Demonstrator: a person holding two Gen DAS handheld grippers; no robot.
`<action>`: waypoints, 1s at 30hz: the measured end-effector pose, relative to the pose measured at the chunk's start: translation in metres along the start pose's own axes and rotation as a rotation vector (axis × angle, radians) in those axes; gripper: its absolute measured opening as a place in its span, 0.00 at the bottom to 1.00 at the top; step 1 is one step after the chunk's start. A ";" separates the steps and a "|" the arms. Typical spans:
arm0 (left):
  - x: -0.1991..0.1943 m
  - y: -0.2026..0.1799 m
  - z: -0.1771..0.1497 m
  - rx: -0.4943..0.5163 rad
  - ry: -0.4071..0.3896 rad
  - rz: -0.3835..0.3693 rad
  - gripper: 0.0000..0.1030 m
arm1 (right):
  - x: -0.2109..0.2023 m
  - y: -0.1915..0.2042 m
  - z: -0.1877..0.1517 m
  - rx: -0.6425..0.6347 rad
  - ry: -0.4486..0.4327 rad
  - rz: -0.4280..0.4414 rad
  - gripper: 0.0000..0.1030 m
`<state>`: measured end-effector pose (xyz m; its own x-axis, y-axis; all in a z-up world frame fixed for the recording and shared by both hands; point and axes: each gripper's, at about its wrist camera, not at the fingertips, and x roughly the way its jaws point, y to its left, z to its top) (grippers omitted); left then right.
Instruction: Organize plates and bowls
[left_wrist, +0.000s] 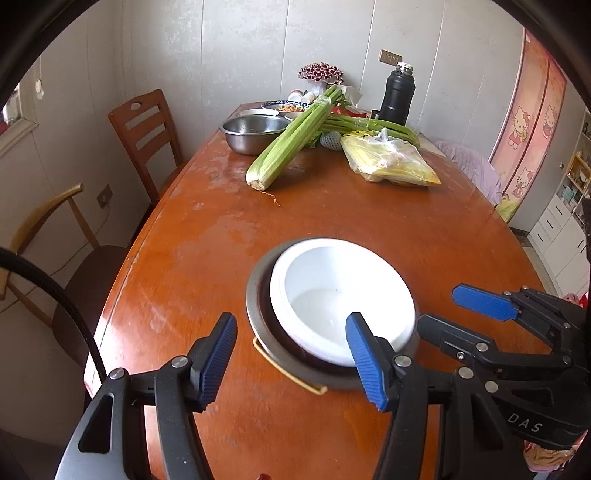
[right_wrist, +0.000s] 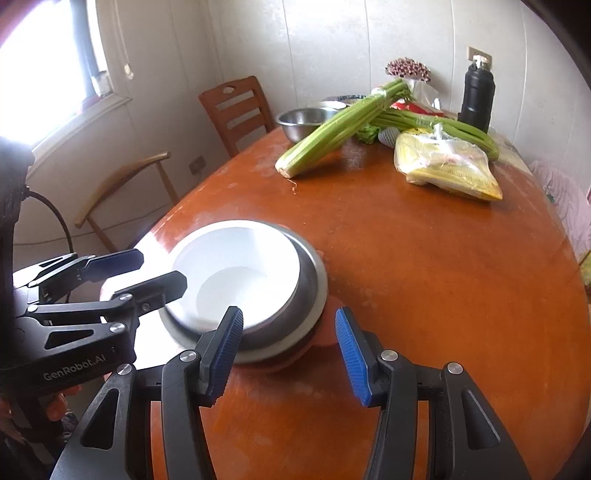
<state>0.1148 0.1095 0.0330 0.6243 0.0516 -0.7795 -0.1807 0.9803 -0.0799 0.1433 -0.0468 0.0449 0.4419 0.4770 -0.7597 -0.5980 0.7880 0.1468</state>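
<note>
Both jaws spread, empty; white bowl (left_wrist: 332, 295) in metal bowl (left_wrist: 258, 317) just ahead.

Between your left gripper's (left_wrist: 291, 363) ribbed blue pads (left_wrist: 364, 363) on black arms you see a plain white bowl (left_wrist: 343, 295) nested in a silver-grey metal bowl (left_wrist: 258, 306) with a thin gold handle (left_wrist: 288, 374). Beneath them the table (left_wrist: 207, 258) is glossy orange-brown, blotched with pale worn patches. Beyond your fingertips lie pale-to-deep green celery (left_wrist: 295, 133), a clear bag of yellow contents (left_wrist: 391, 162), a steel mixing bowl (left_wrist: 253, 133) and a black flask (left_wrist: 397, 94). Your right gripper (right_wrist: 290, 354) wears the same blue and black.
</note>
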 end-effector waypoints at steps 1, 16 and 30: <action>-0.004 -0.003 -0.004 0.003 -0.006 0.001 0.59 | -0.003 0.001 -0.003 -0.005 -0.004 0.000 0.52; -0.032 -0.030 -0.065 -0.012 -0.033 0.015 0.63 | -0.049 0.011 -0.065 -0.027 -0.057 -0.018 0.57; -0.032 -0.037 -0.100 -0.014 -0.034 0.004 0.64 | -0.056 0.010 -0.105 -0.025 -0.088 -0.039 0.61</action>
<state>0.0259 0.0521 -0.0013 0.6492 0.0620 -0.7581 -0.1935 0.9773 -0.0859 0.0421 -0.1066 0.0226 0.5220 0.4792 -0.7056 -0.5950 0.7973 0.1013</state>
